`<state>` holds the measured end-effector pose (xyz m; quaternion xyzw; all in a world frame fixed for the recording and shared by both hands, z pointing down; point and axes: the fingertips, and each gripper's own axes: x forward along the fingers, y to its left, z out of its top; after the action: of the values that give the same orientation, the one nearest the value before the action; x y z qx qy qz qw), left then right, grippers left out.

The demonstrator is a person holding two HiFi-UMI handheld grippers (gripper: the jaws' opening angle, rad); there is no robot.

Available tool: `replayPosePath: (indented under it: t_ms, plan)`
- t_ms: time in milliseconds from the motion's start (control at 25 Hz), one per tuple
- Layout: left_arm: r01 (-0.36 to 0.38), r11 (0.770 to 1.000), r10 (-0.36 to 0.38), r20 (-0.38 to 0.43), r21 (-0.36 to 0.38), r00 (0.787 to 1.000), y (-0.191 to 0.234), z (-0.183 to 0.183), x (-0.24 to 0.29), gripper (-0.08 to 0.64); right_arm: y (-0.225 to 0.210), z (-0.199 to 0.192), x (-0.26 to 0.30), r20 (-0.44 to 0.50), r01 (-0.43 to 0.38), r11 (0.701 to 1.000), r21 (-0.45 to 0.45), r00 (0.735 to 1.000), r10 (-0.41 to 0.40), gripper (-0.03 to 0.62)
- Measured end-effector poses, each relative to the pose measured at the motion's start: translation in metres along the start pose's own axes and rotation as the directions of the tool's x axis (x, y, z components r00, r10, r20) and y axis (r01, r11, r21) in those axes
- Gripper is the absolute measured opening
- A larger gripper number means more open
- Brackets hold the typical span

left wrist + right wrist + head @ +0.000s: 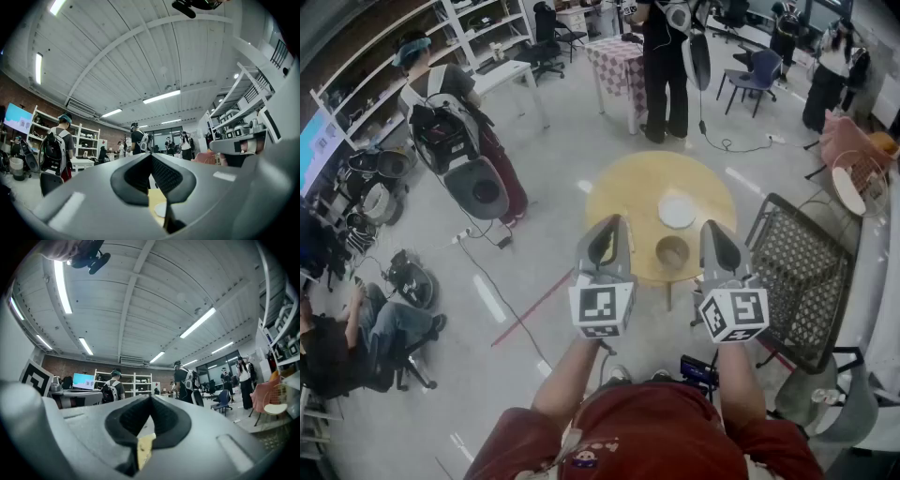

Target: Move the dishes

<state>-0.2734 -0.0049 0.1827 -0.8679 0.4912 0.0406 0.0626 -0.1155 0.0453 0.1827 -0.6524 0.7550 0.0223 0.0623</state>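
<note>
Round yellow wooden table (pixel 623 192) stands mid-floor w/ two dishes on it. Flat white round plate (pixel 677 212) sits right of the top's centre. Brown round bowl (pixel 672 251) sits by the near edge, just in front of the plate, small gap btw them, not touching.

L gripper (pixel 614 230) is clenched: in the left gripper view its jaw tips meet, nothing btw them; a strip of yellow top and a bit of the white plate show through the gap lower down. It's held up over the near-left edge of the table, clear of both dishes.

R gripper (pixel 712 234) is also clenched w/ tips together and empty; only a sliver of yellow top shows below the tips. It hangs over the near-right edge, bowl lying btw the two grippers in the head view.

Black metal mesh chair (pixel 802 267) stands just beside the table's right edge. Person w/ a black backpack (pixel 450 131) stands well apart, beyond the left edge.
</note>
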Motion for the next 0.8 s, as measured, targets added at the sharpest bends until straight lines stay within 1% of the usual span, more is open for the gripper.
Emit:
replayPosePath:
  t_ms: [440, 800]
  plan:
    - [-0.006, 1.0, 0.006, -0.005, 0.023, 1.0, -0.022, -0.006, 0.001, 0.006, -0.019, 0.0, -0.008, 0.013, 0.005, 1.0, 0.017, 1.0, -0.005, 0.003]
    - [-0.033, 0.999, 0.034, -0.028, 0.027, 0.999, -0.047, -0.013, 0.003, 0.007, -0.044, -0.011, -0.021, 0.009, -0.013, 0.997, 0.079, 1.0, 0.012, 0.003]
